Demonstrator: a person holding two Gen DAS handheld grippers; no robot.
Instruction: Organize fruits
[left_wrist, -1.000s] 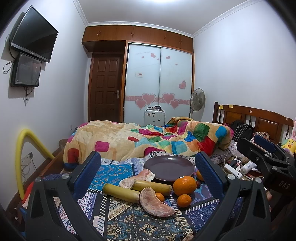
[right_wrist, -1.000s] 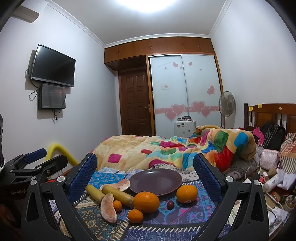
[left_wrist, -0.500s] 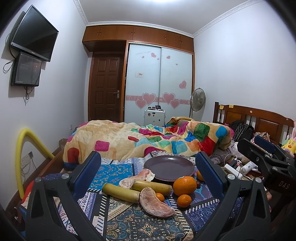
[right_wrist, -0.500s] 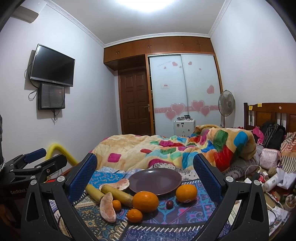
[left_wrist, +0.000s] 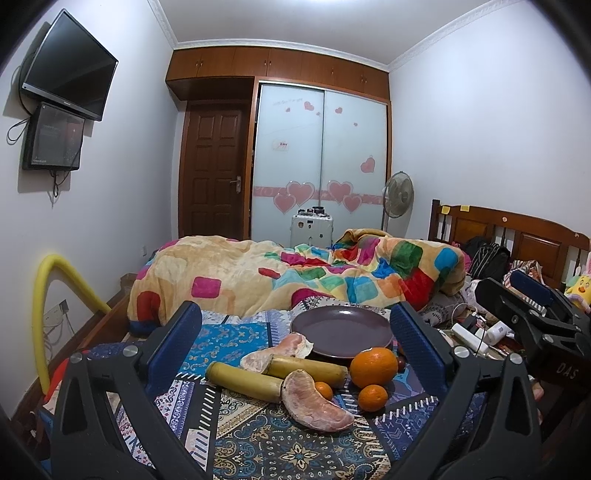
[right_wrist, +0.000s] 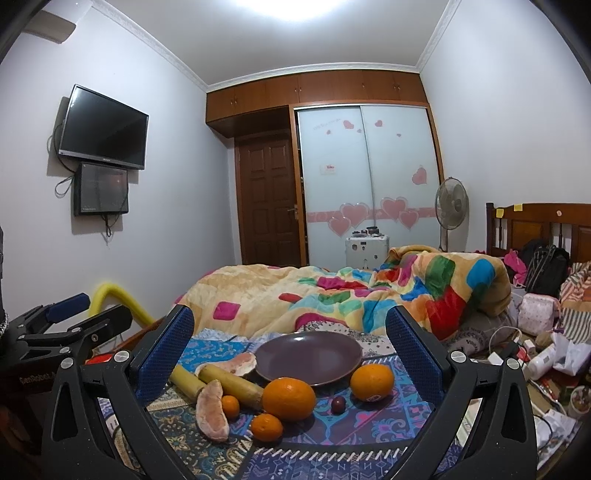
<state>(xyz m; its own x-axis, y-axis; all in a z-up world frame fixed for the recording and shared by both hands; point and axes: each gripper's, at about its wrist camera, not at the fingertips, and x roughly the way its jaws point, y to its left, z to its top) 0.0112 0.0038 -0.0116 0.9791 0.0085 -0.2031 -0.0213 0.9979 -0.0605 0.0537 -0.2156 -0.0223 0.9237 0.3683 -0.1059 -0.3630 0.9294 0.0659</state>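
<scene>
Orange fruit (right_wrist: 289, 399), pomelo wedges (left_wrist: 315, 403) and cane pieces (left_wrist: 244, 381) lie on the patterned cloth (left_wrist: 236, 334) just near of the purple plate (right_wrist: 308, 357), while I hold my left gripper (left_wrist: 295, 347) and right gripper (right_wrist: 290, 350) wide apart, gripping nothing.

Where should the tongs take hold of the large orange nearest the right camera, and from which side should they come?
Grip the large round orange across its widest middle, coming from the near side and slightly above. It is a smooth ball, so any lower or higher grip would probably slip. The small mandarin sits close at its near left and the purple plate behind; its right flank is clearer. The right tongs already gape wide enough.
</scene>
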